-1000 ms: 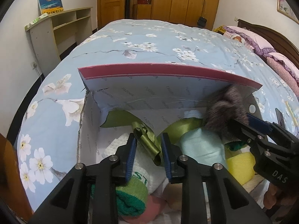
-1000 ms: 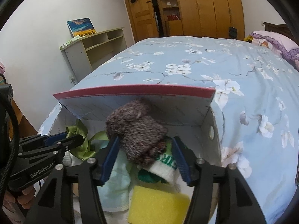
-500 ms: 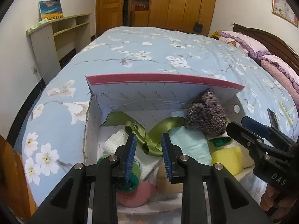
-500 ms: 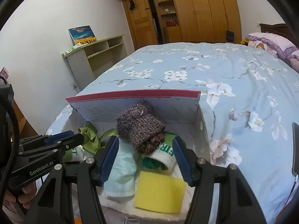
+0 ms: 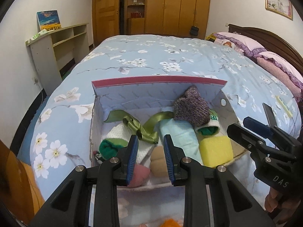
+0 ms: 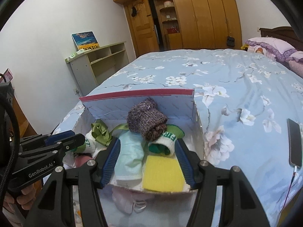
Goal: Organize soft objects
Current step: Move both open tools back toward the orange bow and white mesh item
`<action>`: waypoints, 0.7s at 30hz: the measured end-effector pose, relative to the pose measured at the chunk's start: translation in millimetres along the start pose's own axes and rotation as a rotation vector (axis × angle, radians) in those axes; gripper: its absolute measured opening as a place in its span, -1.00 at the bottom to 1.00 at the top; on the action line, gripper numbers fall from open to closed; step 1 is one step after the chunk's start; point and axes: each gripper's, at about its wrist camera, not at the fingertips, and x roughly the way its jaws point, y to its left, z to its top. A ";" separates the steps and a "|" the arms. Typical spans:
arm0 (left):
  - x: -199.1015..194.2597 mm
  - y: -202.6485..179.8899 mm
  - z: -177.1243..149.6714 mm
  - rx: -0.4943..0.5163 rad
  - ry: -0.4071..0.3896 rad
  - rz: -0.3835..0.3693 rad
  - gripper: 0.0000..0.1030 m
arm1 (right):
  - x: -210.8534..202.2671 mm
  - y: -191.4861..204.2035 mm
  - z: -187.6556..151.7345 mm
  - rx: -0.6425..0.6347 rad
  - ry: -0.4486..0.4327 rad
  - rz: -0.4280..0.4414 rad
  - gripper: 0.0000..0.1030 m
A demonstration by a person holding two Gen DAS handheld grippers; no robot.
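Your left gripper (image 5: 149, 155) has its fingers apart, holding nothing, with the green ribbon (image 5: 141, 127) just beyond the tips at 12 o'clock. Your right gripper (image 6: 147, 162) is spread wide and empty too, framing the mint cloth (image 6: 129, 158) and yellow sponge (image 6: 162, 175).

All these soft things sit inside the box (image 5: 159, 91) on the bed (image 6: 217, 79); the knitted purple sock (image 6: 145, 118) rests on top of the white-and-green sock (image 6: 164, 141) at the box's 1 o'clock corner.

Judgement: the box looks nearly packed. If you tidy further, press down gently and clear both tips of the ribbon loops before lifting away.

A phone (image 6: 294, 145) with its cable lies at 3 o'clock, well apart; pale fabric (image 6: 130, 201) lies outside the box at 6 o'clock, possibly unsorted.
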 end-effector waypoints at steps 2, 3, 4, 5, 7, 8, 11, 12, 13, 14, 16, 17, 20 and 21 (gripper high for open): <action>-3.1 -0.9 -3.3 0.001 -0.002 -0.001 -0.45 | -4.8 0.9 -3.7 -0.003 -0.002 -0.001 0.22; -4.9 -1.4 -4.8 0.002 -0.003 -0.001 -0.45 | -5.9 1.4 -4.7 -0.005 -0.002 -0.001 0.22; -7.1 -1.8 -6.8 0.002 -0.004 -0.001 -0.45 | -8.5 2.8 -7.2 -0.008 -0.002 -0.001 0.22; -9.5 -1.8 -9.1 0.003 -0.006 0.000 -0.45 | -9.8 3.1 -8.4 -0.010 -0.003 -0.001 0.22; -14.1 -1.9 -13.9 0.004 -0.007 0.000 -0.45 | -14.2 3.7 -12.3 -0.014 -0.004 0.000 0.22; -15.4 -1.9 -15.7 0.005 -0.008 0.001 -0.45 | -15.6 3.9 -13.3 -0.015 -0.004 0.001 0.22; -20.8 -1.3 -23.1 0.006 -0.008 0.001 -0.45 | -21.3 5.6 -18.3 -0.018 -0.004 0.004 0.22; -22.4 -1.0 -25.7 0.005 -0.009 0.001 -0.45 | -22.6 5.9 -20.3 -0.019 -0.002 0.003 0.22; -24.0 -0.9 -28.2 0.005 -0.008 0.000 -0.45 | -24.0 7.6 -22.5 -0.019 -0.001 0.001 0.22; -25.3 -0.6 -30.8 0.003 -0.007 0.000 -0.45 | -24.9 8.1 -23.9 -0.018 0.000 0.001 0.22; -27.2 0.6 -35.7 0.001 -0.004 0.000 -0.45 | -27.8 9.5 -27.6 -0.016 0.004 0.002 0.22; -28.2 1.3 -37.9 0.000 -0.003 0.000 -0.45 | -29.0 10.0 -29.1 -0.016 0.006 0.004 0.22; -31.0 3.3 -45.3 -0.001 0.000 0.001 -0.45 | -32.1 12.6 -34.3 -0.020 0.011 0.006 0.22; -31.8 4.1 -47.8 -0.002 0.001 0.002 -0.45 | -33.1 13.7 -36.3 -0.023 0.013 0.006 0.22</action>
